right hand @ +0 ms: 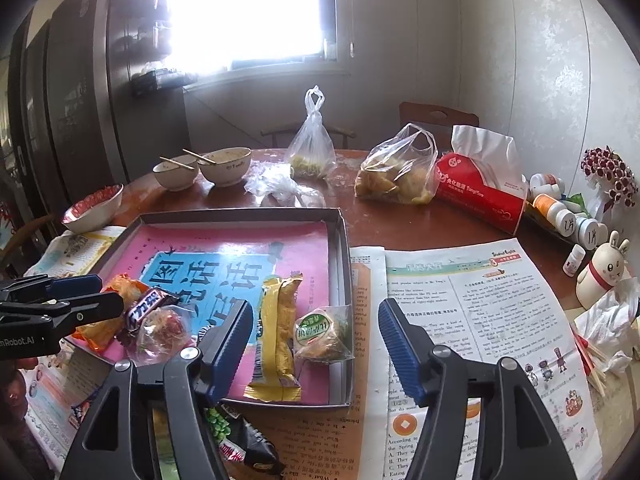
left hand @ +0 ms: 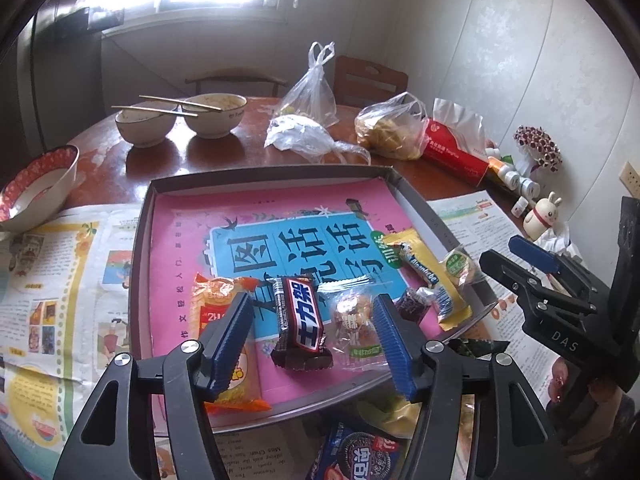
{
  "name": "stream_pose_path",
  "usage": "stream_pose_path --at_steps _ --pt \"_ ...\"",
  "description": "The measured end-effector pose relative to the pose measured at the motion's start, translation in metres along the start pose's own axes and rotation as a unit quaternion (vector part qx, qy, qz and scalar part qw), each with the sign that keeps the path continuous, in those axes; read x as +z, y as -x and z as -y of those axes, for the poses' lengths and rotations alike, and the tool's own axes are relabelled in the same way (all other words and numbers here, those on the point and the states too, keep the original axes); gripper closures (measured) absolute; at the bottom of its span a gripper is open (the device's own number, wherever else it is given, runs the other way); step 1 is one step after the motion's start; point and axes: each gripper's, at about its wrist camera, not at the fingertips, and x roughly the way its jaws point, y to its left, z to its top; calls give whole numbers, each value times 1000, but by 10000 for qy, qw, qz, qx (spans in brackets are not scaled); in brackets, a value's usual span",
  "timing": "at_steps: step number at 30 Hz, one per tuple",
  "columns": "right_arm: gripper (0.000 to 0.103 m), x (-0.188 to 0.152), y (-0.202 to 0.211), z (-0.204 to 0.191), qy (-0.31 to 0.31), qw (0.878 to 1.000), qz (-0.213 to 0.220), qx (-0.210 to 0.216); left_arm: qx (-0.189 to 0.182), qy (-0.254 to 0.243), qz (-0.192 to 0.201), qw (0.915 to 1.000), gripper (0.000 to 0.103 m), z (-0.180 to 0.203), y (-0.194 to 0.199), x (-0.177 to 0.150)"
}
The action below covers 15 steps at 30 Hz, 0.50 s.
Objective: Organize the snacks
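Observation:
A grey tray (left hand: 416, 200) lined with a pink book holds several snacks: an orange packet (left hand: 208, 300), a dark chocolate bar (left hand: 300, 320), a clear-wrapped candy (left hand: 354, 316), a yellow bar (left hand: 424, 268) and a green-labelled cake (left hand: 460, 266). My left gripper (left hand: 314, 340) is open above the tray's near edge, its fingers either side of the chocolate bar. My right gripper (right hand: 316, 344) is open over the tray's right wall (right hand: 344, 264), near the yellow bar (right hand: 276, 332) and the cake (right hand: 320, 332). A blue cookie pack (left hand: 360, 456) and a black-green packet (right hand: 240, 436) lie outside the tray.
Newspapers (right hand: 480, 320) cover the near table. Behind the tray stand two bowls with chopsticks (left hand: 180, 120), a red-rimmed bowl (left hand: 36, 188), plastic bags (right hand: 396, 172), a red tissue pack (right hand: 484, 184), pill bottles (right hand: 560, 212) and a rabbit figurine (right hand: 604, 272).

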Motion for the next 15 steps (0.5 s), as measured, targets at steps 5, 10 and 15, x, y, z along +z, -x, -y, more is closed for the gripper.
stream_pose_path --at_steps 5,10,15 --pt "36 2 8 0 -12 10000 82 53 -33 55 114 9999 34 0 10 1" --pt "36 3 14 2 -58 9998 157 45 -36 41 188 9998 32 3 19 0" --pt "32 4 22 1 -22 9997 228 52 -37 37 197 9998 31 4 24 0"
